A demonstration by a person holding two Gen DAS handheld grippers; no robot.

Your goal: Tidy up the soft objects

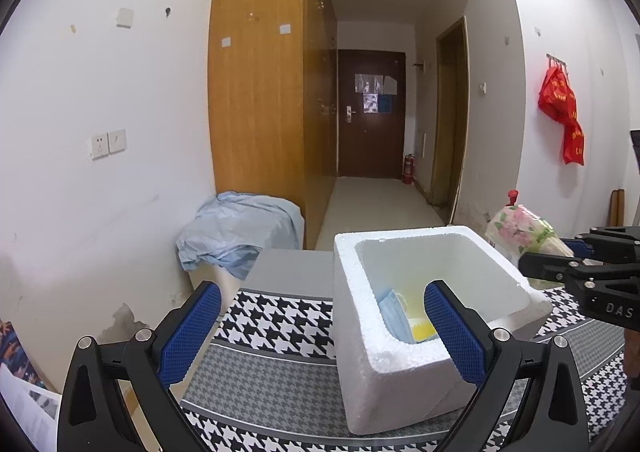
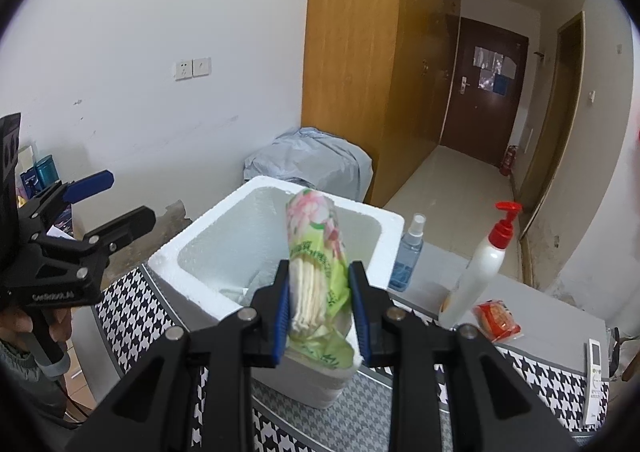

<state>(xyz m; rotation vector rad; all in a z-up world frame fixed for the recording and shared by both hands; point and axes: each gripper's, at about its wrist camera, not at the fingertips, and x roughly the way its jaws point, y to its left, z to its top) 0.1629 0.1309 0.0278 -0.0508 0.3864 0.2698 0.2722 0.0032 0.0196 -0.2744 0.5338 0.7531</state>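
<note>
A white foam box (image 1: 400, 364) stands on the houndstooth tablecloth (image 1: 276, 316); a blue face mask (image 1: 394, 316) and something yellow lie inside. My left gripper (image 1: 320, 332) is open and empty, its right finger over the box's near rim. My right gripper (image 2: 318, 306) is shut on a green floral tissue pack (image 2: 318, 252) and holds it above the box (image 2: 192, 252). The pack also shows in the left wrist view (image 1: 520, 228), beside the box's right wall.
On the table right of the box stand a blue spray bottle (image 2: 408, 256) and a white pump bottle with a red top (image 2: 480, 264). A red snack packet (image 2: 496, 320) and a white remote (image 2: 596, 380) lie nearby. A cloth-covered bin (image 1: 240, 236) sits behind the table.
</note>
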